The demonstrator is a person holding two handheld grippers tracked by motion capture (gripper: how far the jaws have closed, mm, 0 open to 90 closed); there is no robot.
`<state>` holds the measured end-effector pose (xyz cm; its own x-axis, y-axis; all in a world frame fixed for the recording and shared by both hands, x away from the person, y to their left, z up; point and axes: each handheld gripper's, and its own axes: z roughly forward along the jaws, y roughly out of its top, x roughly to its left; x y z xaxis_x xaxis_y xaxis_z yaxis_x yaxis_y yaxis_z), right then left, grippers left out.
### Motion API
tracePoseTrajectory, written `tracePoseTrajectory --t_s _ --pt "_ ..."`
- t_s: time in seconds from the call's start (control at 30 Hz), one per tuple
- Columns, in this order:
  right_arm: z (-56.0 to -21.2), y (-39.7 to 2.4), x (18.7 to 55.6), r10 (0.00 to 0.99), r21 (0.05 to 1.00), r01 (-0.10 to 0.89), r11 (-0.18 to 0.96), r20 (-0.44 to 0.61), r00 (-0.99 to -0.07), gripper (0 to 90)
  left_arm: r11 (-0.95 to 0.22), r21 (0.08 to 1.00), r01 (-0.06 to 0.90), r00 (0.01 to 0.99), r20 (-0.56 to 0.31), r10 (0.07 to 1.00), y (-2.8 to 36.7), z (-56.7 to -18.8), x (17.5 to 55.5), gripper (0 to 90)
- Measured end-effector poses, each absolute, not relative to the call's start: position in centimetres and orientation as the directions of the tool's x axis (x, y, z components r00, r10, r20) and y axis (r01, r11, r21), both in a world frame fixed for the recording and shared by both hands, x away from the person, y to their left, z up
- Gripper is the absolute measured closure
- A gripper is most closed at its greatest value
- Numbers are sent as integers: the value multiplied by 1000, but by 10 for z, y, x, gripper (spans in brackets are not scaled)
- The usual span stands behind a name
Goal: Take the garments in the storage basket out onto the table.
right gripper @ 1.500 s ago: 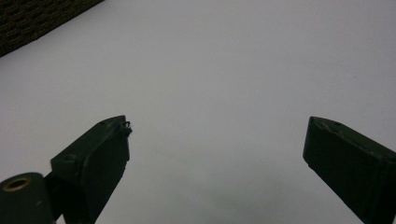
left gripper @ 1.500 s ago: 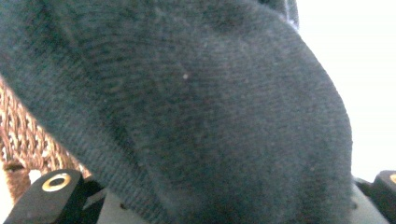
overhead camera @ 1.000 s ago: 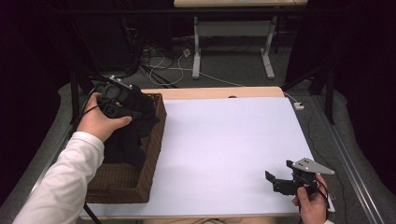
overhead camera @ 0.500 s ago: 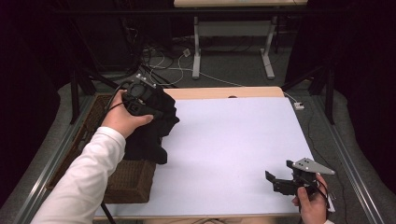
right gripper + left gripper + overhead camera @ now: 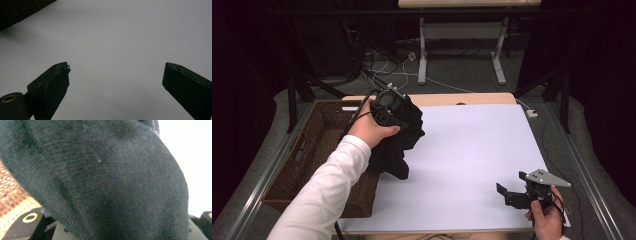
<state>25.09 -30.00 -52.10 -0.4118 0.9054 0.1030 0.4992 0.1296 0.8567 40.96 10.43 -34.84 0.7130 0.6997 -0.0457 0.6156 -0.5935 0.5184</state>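
Step in hand: We carry a dark knit garment (image 5: 399, 137) out of the wicker basket (image 5: 314, 150) toward the white table (image 5: 472, 150).
Garment: It hangs over the basket's right rim and the table's left edge.
Left gripper (image 5: 388, 111): Clamped on the garment, whose knit crowds its own camera.
Right gripper (image 5: 116, 82): Jaws wide apart, empty, low over the table's near right corner.
Next move: We judge it calls for clearing the rim, then laying the cloth flat.
Writing: We can read none.
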Motion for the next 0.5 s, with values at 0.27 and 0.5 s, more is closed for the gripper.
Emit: tracePoseTrajectory --t_s 0.27,0.5 --pt "-521 -300 251 905 858 498 129 103 -412 65 -607 512 608 729 -58 682 81 -358 409 623" --pt "-521 -300 251 905 858 497 131 102 -414 65 -620 507 599 742 -62 667 65 -362 407 623"
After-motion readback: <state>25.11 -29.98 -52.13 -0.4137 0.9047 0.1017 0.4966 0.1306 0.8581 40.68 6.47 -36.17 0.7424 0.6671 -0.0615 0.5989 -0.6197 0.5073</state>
